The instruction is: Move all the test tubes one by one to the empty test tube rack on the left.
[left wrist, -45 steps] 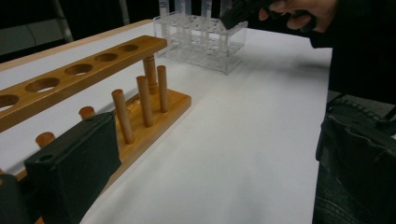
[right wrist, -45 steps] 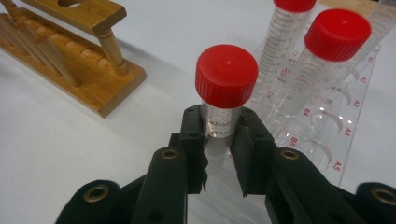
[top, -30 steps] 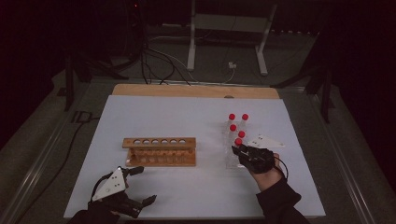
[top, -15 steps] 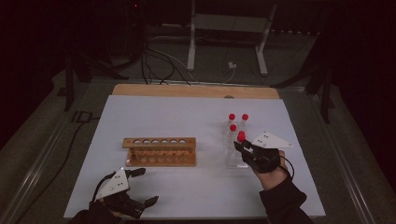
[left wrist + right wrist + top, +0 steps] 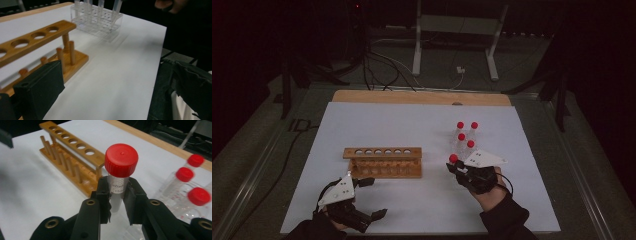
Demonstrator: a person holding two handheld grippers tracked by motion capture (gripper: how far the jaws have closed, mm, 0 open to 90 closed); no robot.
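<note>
One tube (image 5: pixel 119 177) with a red cap was pinched between the jaws of the right gripper (image 5: pixel 460 170), held upright and clear of the clear rack (image 5: pixel 98 18). A second earlier that gripper sat against the near side of the rack among the capped tubes; it had since drawn away toward the middle of the white table (image 5: pixel 412 125), taking the tube along. Three capped tubes (image 5: pixel 467 134) stood in the clear rack near the right edge of the table, where four caps had shown behind the gripper before.

The right hand (image 5: pixel 484 182) came in from the near edge, its jaws pointing left toward the wooden rack (image 5: pixel 384 161), with the grey plate uppermost. The tube's cap stood above the pads, the clear body between them.

The left gripper (image 5: pixel 371 199) had shifted only slightly from its earlier place, near the near-left corner of the table. Its jaws were spread wide with nothing between them, one lying just beside the near left end of the wooden rack. All six holes of the wooden rack stood unfilled.
</note>
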